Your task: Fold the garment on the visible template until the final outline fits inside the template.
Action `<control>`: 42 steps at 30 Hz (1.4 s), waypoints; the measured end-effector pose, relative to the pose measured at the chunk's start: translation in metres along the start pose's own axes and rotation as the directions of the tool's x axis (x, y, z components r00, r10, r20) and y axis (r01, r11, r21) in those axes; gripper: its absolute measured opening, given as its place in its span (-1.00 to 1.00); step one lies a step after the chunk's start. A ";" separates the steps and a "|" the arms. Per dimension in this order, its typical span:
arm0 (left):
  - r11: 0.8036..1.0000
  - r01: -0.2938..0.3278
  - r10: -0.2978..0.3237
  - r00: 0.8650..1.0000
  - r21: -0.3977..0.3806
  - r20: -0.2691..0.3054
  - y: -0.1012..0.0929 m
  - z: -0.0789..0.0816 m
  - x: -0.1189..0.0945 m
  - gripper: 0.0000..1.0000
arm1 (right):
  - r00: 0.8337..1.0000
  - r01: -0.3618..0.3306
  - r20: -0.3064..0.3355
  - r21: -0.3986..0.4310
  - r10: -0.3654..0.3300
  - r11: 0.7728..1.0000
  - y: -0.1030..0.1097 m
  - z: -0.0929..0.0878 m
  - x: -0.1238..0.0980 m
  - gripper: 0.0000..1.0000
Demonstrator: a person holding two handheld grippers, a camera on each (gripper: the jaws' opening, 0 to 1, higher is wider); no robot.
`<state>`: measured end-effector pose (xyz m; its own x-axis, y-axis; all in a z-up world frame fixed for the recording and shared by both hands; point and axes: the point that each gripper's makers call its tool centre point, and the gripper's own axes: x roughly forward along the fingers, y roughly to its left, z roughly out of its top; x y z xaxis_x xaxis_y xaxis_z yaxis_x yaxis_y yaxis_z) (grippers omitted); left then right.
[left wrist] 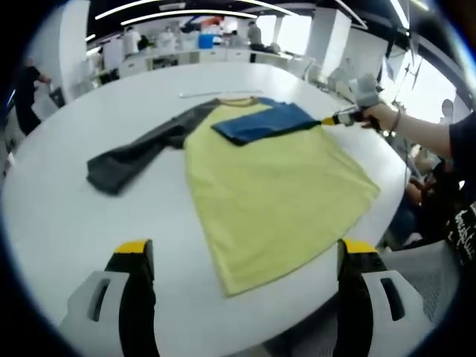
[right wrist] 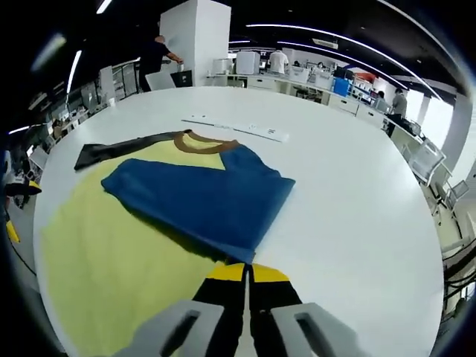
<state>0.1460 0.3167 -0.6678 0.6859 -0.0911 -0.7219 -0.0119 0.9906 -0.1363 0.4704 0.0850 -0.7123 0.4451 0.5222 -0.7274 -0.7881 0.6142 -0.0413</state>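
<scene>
A yellow garment (left wrist: 275,201) with a brown collar (right wrist: 204,143) is lying flat on a large white table (left wrist: 67,223), its body spreading toward the near edge in the left gripper view. One dark grey sleeve (left wrist: 130,155) is stretching out flat to the side across the tabletop, while the blue sleeve (right wrist: 197,195) is lying folded over the upper part of the yellow body, just below the collar. The right gripper (right wrist: 248,273) is sitting at the pointed lower corner of that blue sleeve, its yellow-tipped jaws pressed together with the fabric corner meeting them, so it is looking clamped on the sleeve's tip; in the left gripper view the same gripper (left wrist: 332,119) is reaching in from the right, held in a person's hand (left wrist: 381,117), its tip touching the blue sleeve's edge. The left gripper (left wrist: 245,249) is hovering above the near edge of the table, its jaws standing wide apart on either side of the garment's hem and holding nothing. Beyond the collar a thin pale strip (right wrist: 236,128) is lying on the table, well apart from the garment. No template outline is discernible on the tabletop
</scene>
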 end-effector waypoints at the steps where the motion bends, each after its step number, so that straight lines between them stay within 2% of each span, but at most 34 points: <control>1: 1.000 0.001 -0.001 1.000 0.000 -0.001 0.000 0.000 0.000 0.98 | 1.000 0.001 -0.002 0.000 -0.001 1.000 0.001 -0.001 -0.001 -1.00; 15: 1.000 0.010 -0.010 1.000 0.009 0.001 -0.004 0.001 -0.001 0.96 | 1.000 0.002 -0.031 0.005 -0.002 1.000 0.008 -0.017 0.000 -1.00; 29: 1.000 0.008 -0.008 1.000 0.007 0.008 -0.003 0.002 0.000 0.96 | 0.999 -0.011 -0.035 0.015 0.012 1.000 0.007 -0.017 0.001 -1.00; 32: 1.000 0.008 -0.008 1.000 0.006 0.012 -0.003 0.003 0.000 0.96 | 0.999 -0.019 -0.041 0.032 0.020 0.999 0.009 -0.019 0.001 -1.00; 34: 1.000 0.008 -0.008 1.000 0.003 0.012 -0.003 0.002 0.000 0.96 | 0.997 -0.020 -0.073 0.070 0.025 0.997 0.008 -0.026 -0.001 -1.00; 38: 1.000 0.007 -0.007 1.000 0.005 0.011 -0.003 0.002 -0.001 0.97 | 0.998 -0.017 -0.051 0.142 0.025 0.990 0.004 -0.024 -0.008 -0.96; 41: 1.000 0.007 -0.007 1.000 0.005 0.009 -0.003 0.001 -0.001 0.97 | 0.999 -0.027 -0.015 0.168 0.030 0.985 0.002 -0.015 -0.013 -0.94; 42: 1.000 0.007 -0.007 1.000 0.006 0.007 -0.003 0.001 -0.001 0.97 | 0.999 -0.041 0.009 0.207 0.040 0.977 0.002 -0.008 -0.016 -0.92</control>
<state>0.1461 0.3142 -0.6661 0.6912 -0.0976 -0.7160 -0.0023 0.9905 -0.1373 0.4581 0.0734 -0.7066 0.4171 0.5516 -0.7223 -0.7004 0.7016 0.1313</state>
